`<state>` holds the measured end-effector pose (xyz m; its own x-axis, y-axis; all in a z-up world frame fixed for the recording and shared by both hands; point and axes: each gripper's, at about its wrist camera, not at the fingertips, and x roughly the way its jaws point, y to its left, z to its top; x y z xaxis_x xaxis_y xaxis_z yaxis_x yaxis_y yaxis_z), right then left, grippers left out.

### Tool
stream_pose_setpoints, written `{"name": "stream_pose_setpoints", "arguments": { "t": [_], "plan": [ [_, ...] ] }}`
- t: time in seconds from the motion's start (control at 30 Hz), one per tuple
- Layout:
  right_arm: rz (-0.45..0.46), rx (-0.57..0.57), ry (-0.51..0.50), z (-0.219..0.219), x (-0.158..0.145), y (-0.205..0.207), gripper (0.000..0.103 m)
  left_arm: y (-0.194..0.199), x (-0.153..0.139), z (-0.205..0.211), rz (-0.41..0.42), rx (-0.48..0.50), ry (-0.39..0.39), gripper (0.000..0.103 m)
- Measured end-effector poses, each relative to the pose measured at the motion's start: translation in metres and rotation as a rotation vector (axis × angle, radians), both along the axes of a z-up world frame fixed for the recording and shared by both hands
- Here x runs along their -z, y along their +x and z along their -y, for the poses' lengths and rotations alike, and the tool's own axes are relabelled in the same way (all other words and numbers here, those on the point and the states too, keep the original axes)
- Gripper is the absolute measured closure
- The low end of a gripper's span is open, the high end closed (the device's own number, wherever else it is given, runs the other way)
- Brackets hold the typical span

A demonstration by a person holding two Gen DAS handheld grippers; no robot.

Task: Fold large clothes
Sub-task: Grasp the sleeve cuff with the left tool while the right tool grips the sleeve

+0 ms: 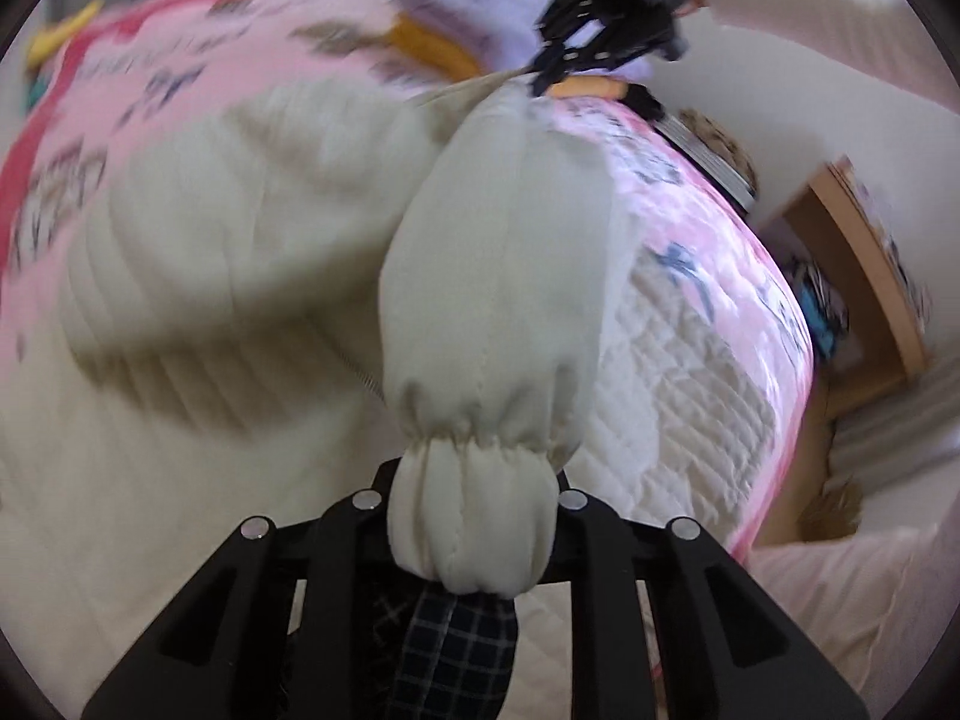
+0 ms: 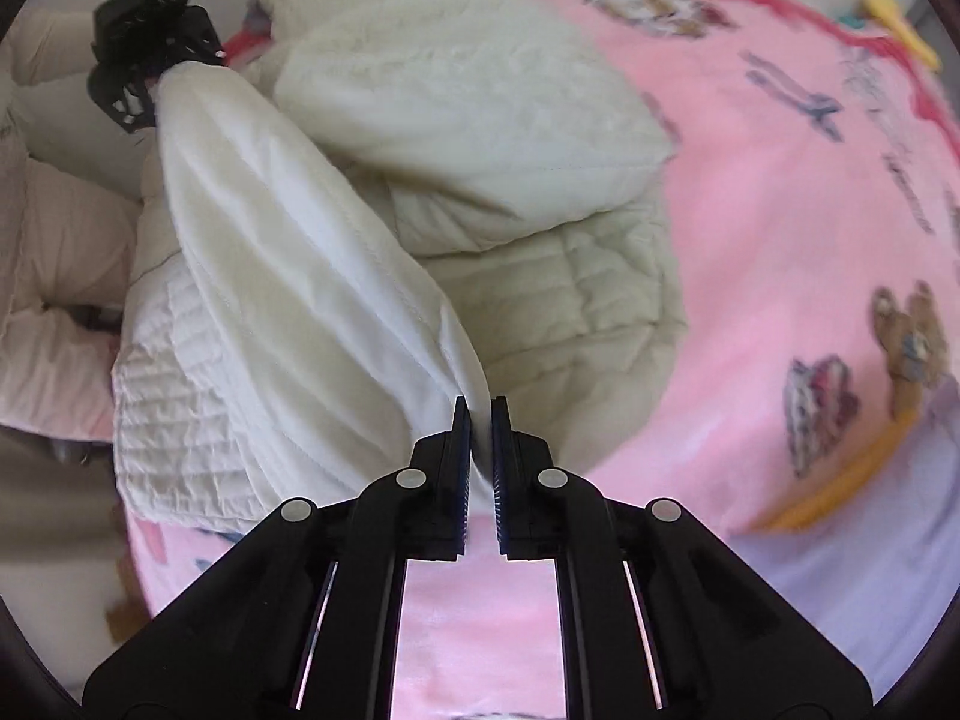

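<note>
A pink blanket (image 2: 780,228) covers the bed. On it lies the cream coat (image 2: 528,276), puffy and soft, probably light and floppy. Its sleeve (image 1: 498,276) hangs stretched between both claws. The left claw (image 1: 474,516) squeezes the cuff (image 1: 474,516). The right claw (image 2: 480,420) pinches the shoulder end. Seams and cuffs look best to grab.

A pink printed blanket (image 2: 750,252) covers the bed — a wooden shelf (image 1: 864,264) stands beside it, books (image 1: 714,162) nearby.

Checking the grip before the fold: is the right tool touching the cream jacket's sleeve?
Touching. The right wrist view shows the right tool pinching the sleeve fabric between its closed fingers.
</note>
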<state>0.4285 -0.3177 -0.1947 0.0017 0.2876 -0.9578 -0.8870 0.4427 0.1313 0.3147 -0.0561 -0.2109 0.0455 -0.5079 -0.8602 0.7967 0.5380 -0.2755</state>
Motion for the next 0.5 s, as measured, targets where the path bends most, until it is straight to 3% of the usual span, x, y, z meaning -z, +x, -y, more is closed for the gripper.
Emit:
{"name": "stream_pose_setpoints", "arguments": {
  "t": [0.13, 0.33, 0.43, 0.5],
  "plan": [
    [0.102, 0.106, 0.056, 0.016, -0.015, -0.016, 0.097, 0.004, -0.022, 0.005, 0.053, 0.011, 0.028, 0.082],
    [0.126, 0.18, 0.075, 0.02, -0.006, 0.006, 0.097, 0.079, -0.024, -0.004, 0.015, -0.014, 0.094, 0.082],
    [0.144, 0.223, 0.056, 0.023, 0.004, 0.013, 0.097, 0.12, -0.016, -0.001, -0.063, 0.011, 0.097, 0.081],
    [0.145, 0.249, 0.017, 0.024, 0.016, 0.018, 0.097, 0.14, 0.009, 0.008, -0.157, 0.021, 0.128, 0.08]
  ]
}}
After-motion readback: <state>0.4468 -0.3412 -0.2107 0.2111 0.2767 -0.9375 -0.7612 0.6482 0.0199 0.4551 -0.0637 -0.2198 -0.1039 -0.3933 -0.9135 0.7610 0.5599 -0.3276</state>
